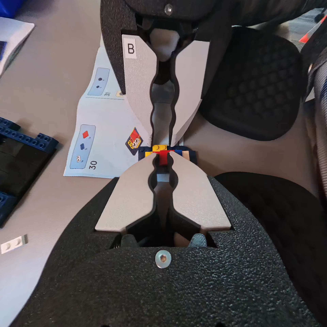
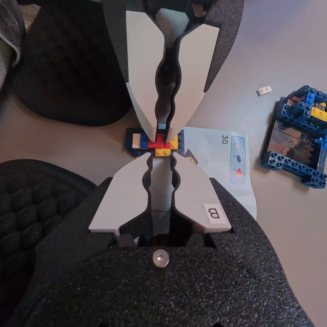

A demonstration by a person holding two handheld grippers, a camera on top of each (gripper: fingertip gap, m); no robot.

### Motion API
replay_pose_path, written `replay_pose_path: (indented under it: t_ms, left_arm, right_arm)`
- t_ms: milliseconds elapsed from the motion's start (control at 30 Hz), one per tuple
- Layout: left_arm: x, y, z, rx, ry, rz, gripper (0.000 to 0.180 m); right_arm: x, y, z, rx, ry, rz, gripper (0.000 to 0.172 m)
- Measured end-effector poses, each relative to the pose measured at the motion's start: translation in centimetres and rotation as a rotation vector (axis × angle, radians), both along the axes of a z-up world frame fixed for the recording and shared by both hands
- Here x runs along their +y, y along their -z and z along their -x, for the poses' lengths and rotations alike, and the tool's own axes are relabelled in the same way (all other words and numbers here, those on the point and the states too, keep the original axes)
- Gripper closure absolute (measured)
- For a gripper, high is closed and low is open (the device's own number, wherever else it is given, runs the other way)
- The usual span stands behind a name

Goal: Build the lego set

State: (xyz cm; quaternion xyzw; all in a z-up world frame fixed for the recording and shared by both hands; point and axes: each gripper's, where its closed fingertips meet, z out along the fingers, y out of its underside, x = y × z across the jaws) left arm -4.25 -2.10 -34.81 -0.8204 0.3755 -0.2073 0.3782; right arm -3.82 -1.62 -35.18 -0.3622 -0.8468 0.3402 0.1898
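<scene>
Left view, left gripper (image 1: pixel 162 155): jaws nearly together with a narrow slot left. The tips sit over the red tile (image 1: pixel 163 158), which shows through the slot.
Left view, model: the red tile lies on a small dark base (image 1: pixel 141 154) resting on the booklet (image 1: pixel 106 132). A yellow plate (image 1: pixel 159 147) is just beyond the tile and a tan tile (image 1: pixel 185 154) lies to one side.
Left view, right gripper (image 1: pixel 161 143): it comes in from the opposite side, tips down at the two ends of the yellow plate.
Left view, surroundings: a blue frame (image 1: pixel 26 139) and a white plate (image 1: pixel 13 245) lie well apart on the table (image 1: pixel 53 70). A black cushion (image 1: pixel 253 85) is behind.
Right view, right gripper (image 2: pixel 162 156): slightly parted and straddling the yellow plate (image 2: pixel 162 152) lengthwise. One pad is at the plate's end, and a dark sliver shows at the other, so it looks like no squeeze.
Right view, left gripper (image 2: pixel 161 139): both tips rest on top of the red tile (image 2: pixel 157 142), which is wider than the slot. It looks pressed on from above, not pinched.
Only in right view: the full row of tan, blue, red and yellow pieces, the inside of the blue frame (image 2: pixel 292 159), and the white plate (image 2: pixel 264 90) beside it.
Only in left view: the booklet's upper panel, and a pale box at the far edge.
</scene>
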Motion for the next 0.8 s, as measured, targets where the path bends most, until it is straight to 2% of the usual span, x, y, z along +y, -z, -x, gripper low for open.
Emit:
replay_pose_path:
  t_ms: [200,400,533,667,733,800]
  left_arm:
    - [0.1,0.1,0.0,-0.037,-0.031,0.046,0.175]
    - [0.2,0.1,0.1,-0.04,-0.048,0.047,0.179]
    - [0.2,0.1,0.1,-0.057,-0.048,0.067,0.18]
    - [0.2,0.1,0.1,-0.06,-0.045,0.07,0.18]
    - [0.2,0.1,0.1,-0.059,-0.044,0.069,0.18]
    - [0.2,0.1,0.1,-0.053,-0.041,0.062,0.18]
  right_arm:
    - [0.1,-0.1,-0.1,0.03,0.014,-0.057,0.156]
    - [0.0,-0.2,-0.1,0.058,-0.059,-0.118,0.157]
    - [0.0,-0.5,0.0,0.176,-0.212,-0.274,0.153]
    - [0.2,-1.1,0.8,0.254,-0.359,-0.362,0.131]
    - [-0.1,-0.9,0.7,0.225,-0.474,-0.373,0.133]
    - [-0.4,-0.4,0.1,0.104,-0.567,-0.34,0.148]
